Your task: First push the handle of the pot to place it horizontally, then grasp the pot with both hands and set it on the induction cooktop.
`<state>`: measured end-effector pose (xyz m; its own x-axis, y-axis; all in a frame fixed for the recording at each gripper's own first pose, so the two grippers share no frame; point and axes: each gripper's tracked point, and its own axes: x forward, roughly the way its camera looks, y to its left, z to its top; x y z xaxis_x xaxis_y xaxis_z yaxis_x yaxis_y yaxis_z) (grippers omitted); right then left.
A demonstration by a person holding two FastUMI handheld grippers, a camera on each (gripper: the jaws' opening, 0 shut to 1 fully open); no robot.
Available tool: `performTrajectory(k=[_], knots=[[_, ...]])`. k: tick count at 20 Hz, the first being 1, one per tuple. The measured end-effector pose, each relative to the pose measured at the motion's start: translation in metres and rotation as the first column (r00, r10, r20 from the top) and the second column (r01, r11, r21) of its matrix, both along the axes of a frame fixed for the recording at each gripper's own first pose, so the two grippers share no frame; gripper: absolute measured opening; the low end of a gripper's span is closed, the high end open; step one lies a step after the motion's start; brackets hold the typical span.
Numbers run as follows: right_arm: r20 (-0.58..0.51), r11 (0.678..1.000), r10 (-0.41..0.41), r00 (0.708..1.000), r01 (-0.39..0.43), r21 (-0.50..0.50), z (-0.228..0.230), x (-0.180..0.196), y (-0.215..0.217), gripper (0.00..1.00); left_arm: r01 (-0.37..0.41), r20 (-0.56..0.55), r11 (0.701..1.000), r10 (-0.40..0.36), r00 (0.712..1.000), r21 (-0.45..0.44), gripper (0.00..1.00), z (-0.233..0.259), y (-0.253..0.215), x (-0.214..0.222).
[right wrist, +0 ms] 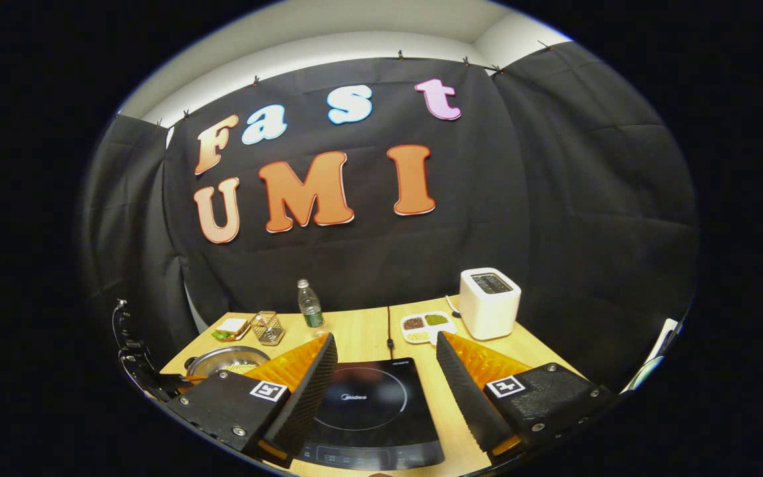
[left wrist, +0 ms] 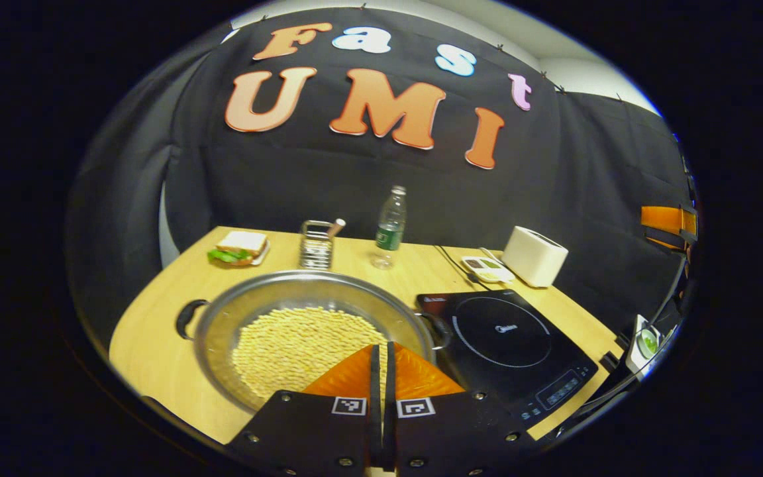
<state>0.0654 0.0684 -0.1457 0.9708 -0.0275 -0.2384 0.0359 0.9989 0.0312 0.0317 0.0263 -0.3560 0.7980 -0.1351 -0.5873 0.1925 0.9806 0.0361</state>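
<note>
Resting on the worktop [left wrist: 156,344], the pot [left wrist: 308,331] is seen just left of the induction cooktop [left wrist: 507,338], its handles set to either side. The left tool [left wrist: 381,371] is held clenched above the pot's near rim, gripping nothing. The right tool [right wrist: 385,371] is held spread wide over the cooktop.

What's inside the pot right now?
The pot holds a layer of small pale grains. The left gripper covers their near edge, hiding that part.
</note>
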Motion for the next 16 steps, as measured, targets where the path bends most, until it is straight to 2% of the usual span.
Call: performTrajectory(k=[2, 5, 7, 8, 9, 12, 13, 14, 16], knots=[[-0.04, 0.999, 0.045, 0.998, -0.044, 0.022, -0.015, 0.003, 0.03, 0.94, -0.039, 0.046, 0.999, 0.039, 0.998, 0.002, 0.02, 0.017, 0.032, 0.006], [-0.096, 0.993, 0.105, 0.99, -0.099, 0.06, -0.036, 0.008, 0.071, 0.94, -0.083, 0.058, 0.996, 0.082, 0.995, 0.016, 0.02, 0.028, 0.076, 0.01], [-0.108, 0.993, 0.115, 0.987, -0.111, 0.049, -0.046, 0.017, 0.091, 0.94, -0.127, 0.071, 0.991, 0.124, 0.99, 0.035, 0.07, 0.038, 0.111, 0.019], [-0.116, 0.993, 0.116, 0.986, -0.112, 0.044, -0.053, 0.022, 0.098, 0.94, -0.141, 0.075, 0.989, 0.138, 0.988, 0.034, 0.14, 0.037, 0.123, 0.02], [-0.129, 0.993, 0.119, 0.985, -0.114, 0.042, -0.06, 0.027, 0.107, 0.94, -0.145, 0.069, 0.989, 0.143, 0.987, 0.022, 0.1, 0.037, 0.131, 0.021], [-0.187, 0.989, 0.145, 0.972, -0.136, 0.062, -0.088, 0.041, 0.138, 0.94, -0.171, 0.049, 0.985, 0.17, 0.984, 0.013, 0.86, 0.032, 0.157, 0.031], [-0.213, 0.987, 0.153, 0.965, -0.141, 0.071, -0.098, 0.045, 0.147, 0.94, -0.183, 0.043, 0.983, 0.182, 0.982, 0.023, 0.83, 0.027, 0.168, 0.036], [-0.24, 0.986, 0.16, 0.957, -0.147, 0.073, -0.107, 0.052, 0.157, 0.94, -0.187, 0.036, 0.982, 0.186, 0.982, 0.03, 0.88, 0.024, 0.177, 0.039], [-0.29, 0.986, 0.169, 0.942, -0.159, 0.06, -0.127, 0.062, 0.172, 0.94, -0.174, 0.005, 0.985, 0.174, 0.985, 0.015, 0.88, 0.011, 0.183, 0.046]])
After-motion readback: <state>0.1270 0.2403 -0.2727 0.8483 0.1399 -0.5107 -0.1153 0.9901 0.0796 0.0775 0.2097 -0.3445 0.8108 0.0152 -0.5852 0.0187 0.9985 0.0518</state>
